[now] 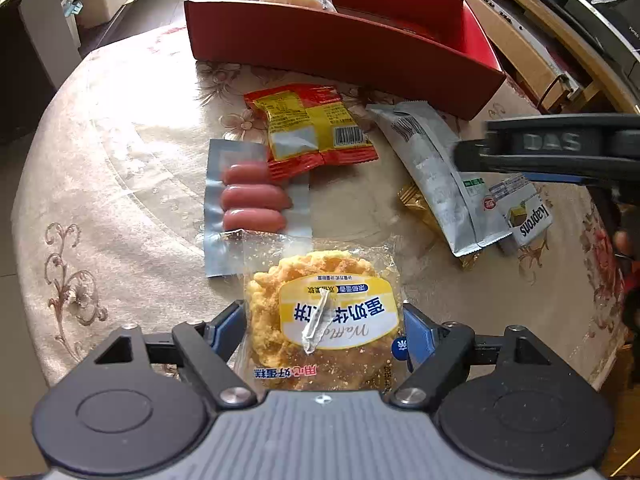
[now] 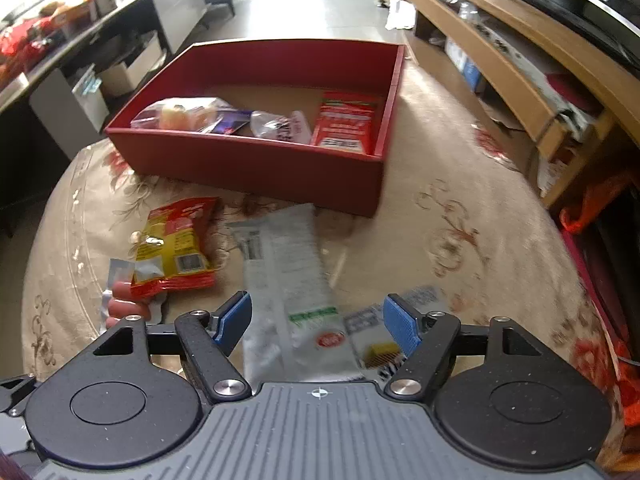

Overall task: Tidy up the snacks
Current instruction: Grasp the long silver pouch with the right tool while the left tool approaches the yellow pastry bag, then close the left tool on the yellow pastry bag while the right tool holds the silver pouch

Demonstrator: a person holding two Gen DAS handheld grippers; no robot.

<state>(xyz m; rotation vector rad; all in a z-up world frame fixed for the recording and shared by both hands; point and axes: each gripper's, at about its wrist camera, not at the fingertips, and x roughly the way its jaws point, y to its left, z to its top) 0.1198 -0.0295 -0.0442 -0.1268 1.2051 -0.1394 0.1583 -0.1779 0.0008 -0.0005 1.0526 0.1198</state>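
My left gripper [image 1: 325, 330] has its blue pads on both sides of a clear-wrapped waffle cake [image 1: 324, 320], touching it, near the table's front. Beyond it lie a sausage pack [image 1: 254, 204], a red and yellow snack bag [image 1: 310, 126], a long grey packet [image 1: 434, 172], a gold packet [image 1: 420, 204] and a small Kaprons packet [image 1: 524, 212]. The red box [image 2: 256, 160] stands at the back holding several snacks [image 2: 344, 122]. My right gripper [image 2: 318, 322] is open and empty, just above the grey packet [image 2: 288, 264] and the Kaprons packet [image 2: 380, 344]; it also shows in the left wrist view [image 1: 560, 152].
The round table has a beige floral cloth [image 2: 460, 240]. A wooden TV stand [image 2: 520, 80] is at the right, a dark sideboard [image 2: 60, 40] at the left. A red bag [image 2: 600, 200] lies by the table's right edge.
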